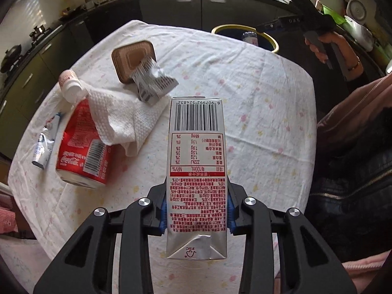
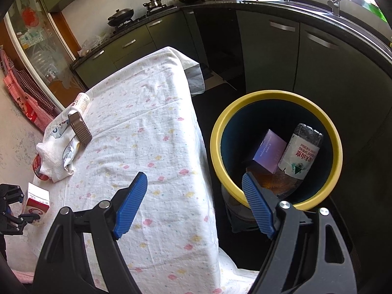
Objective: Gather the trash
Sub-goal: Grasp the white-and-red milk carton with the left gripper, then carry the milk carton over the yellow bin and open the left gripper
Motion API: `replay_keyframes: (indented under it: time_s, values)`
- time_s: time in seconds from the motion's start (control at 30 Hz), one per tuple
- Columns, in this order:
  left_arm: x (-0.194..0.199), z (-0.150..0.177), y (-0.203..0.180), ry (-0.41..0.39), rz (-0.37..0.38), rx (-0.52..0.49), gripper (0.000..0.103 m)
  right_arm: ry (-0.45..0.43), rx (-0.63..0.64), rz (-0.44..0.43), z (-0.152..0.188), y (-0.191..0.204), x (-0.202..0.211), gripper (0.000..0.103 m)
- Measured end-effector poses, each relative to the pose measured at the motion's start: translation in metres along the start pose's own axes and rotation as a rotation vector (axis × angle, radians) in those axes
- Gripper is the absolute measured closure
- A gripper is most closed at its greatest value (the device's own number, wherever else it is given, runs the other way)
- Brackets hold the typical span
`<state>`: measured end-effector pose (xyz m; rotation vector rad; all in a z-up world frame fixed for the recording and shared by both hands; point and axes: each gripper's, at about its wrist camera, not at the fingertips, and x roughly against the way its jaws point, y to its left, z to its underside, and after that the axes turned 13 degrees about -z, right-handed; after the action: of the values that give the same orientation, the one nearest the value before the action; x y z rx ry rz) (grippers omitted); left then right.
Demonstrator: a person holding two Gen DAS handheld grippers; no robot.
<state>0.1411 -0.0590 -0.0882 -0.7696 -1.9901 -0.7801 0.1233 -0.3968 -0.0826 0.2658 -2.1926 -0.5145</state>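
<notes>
Holding bottle (image 2: 300,155) and box (image 2: 268,150), yellow-rimmed bin (image 2: 221,122).

Silver carton (image 1: 197,171), red print; red can (image 1: 82,152); yellow-rimmed bin (image 2: 276,98); white floral tablecloth (image 2: 152,127).

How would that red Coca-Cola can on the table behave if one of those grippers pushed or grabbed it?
The Coca-Cola can lies on its side, so a sideways push would probably roll it. Its wall already looks dented, so it likely crumples further under a firm squeeze. The paper towel draped over its top might drag along.
</notes>
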Motion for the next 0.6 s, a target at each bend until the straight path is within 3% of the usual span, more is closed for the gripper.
replay_keyframes:
  time_s: [0.23, 0.4, 0.6]
  values:
    - [0.021, -0.043, -0.027, -0.069, -0.043, -0.022, 0.068, -0.044, -0.018, 0.019, 0.005, -0.013, 0.024, 0.028]
    - [0.025, -0.099, -0.055, -0.133, 0.013, -0.059, 0.068, -0.104, -0.072, 0.084, 0.016, -0.045, 0.059, 0.028]
    - [0.003, -0.189, -0.108, -0.204, 0.09, -0.161, 0.068, -0.173, -0.175, 0.157, 0.039, -0.098, 0.103, 0.028]
